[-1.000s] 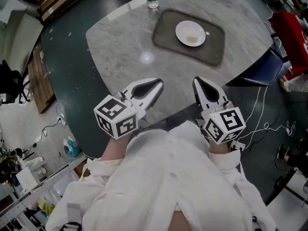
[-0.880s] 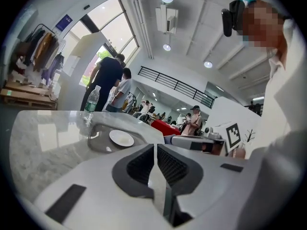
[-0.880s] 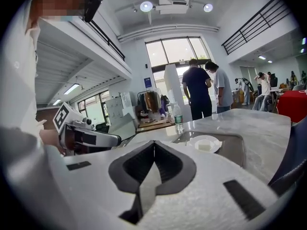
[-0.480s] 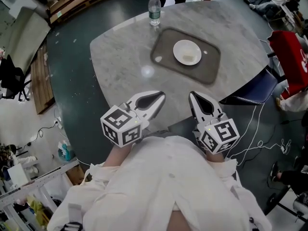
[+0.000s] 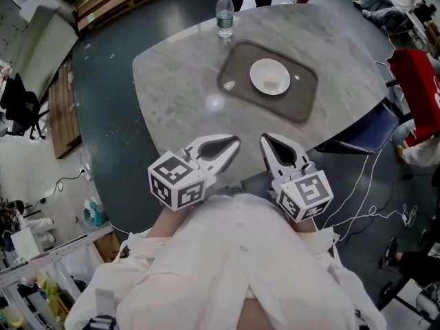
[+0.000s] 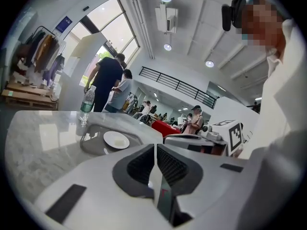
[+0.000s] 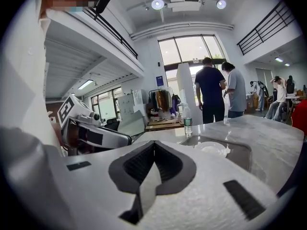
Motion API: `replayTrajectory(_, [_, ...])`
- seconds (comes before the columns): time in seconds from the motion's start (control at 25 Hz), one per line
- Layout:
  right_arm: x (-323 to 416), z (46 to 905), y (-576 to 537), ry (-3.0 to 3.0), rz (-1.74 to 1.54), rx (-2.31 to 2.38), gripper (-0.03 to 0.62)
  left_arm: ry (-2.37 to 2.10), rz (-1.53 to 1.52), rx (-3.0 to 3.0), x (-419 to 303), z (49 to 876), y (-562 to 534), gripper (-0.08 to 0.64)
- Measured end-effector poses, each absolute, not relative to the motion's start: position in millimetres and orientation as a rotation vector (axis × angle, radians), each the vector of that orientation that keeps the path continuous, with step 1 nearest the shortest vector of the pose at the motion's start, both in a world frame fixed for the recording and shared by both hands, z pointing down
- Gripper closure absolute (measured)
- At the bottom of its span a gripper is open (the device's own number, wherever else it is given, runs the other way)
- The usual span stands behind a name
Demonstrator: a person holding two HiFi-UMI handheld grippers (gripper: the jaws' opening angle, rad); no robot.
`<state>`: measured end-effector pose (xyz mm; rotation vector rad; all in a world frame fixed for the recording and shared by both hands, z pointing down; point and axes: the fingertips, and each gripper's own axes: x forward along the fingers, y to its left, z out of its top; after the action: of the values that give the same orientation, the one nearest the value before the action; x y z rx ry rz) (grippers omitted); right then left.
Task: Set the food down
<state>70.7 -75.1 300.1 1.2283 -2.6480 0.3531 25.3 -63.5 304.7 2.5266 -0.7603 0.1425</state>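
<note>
A pale piece of food (image 5: 273, 83) lies on a white plate (image 5: 269, 76) that sits on a dark tray (image 5: 302, 98) on the marble table (image 5: 185, 81). The plate (image 6: 116, 139) shows far ahead in the left gripper view, and the plate (image 7: 209, 148) also in the right gripper view. My left gripper (image 5: 236, 141) and right gripper (image 5: 264, 139) are held close to my body at the table's near edge, far from the tray. Both are shut with nothing between their jaws.
A water bottle (image 5: 225, 10) stands at the table's far edge beyond the tray. A dark blue chair (image 5: 364, 130) and a red object (image 5: 421, 88) are at the right. Two people (image 7: 220, 94) stand past the table. Cables trail over the floor at lower right.
Both grippers have drawn back toward my body and closer together. The table, tray and plate now sit farther off in the head view.
</note>
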Motion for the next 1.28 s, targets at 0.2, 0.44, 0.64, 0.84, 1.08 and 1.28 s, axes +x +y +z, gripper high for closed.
replayTrajectory(0.2, [71,301,-74,-2.634,0.340,1.226,0.589,-0.749,0.147,2.499,23,312,-64,0.532])
replayTrajectory(0.44, [69,301,-71,-2.626,0.303,1.201,0.589,-0.737,0.152,2.500,26,311,-64,0.532])
replayTrajectory(0.64, [71,302,-69,-2.617,0.293,1.198,0.589,-0.731,0.154,2.498,29,313,-62,0.532])
replayTrajectory(0.84, [68,302,-66,-2.615,0.280,1.186,0.589,-0.727,0.151,2.497,28,313,-59,0.532])
replayTrajectory(1.08, [68,306,-61,-2.612,0.276,1.167,0.589,-0.714,0.161,2.498,32,315,-54,0.532])
replayTrajectory(1.28, [64,305,-59,-2.611,0.261,1.144,0.589,-0.709,0.165,2.503,33,314,-51,0.532])
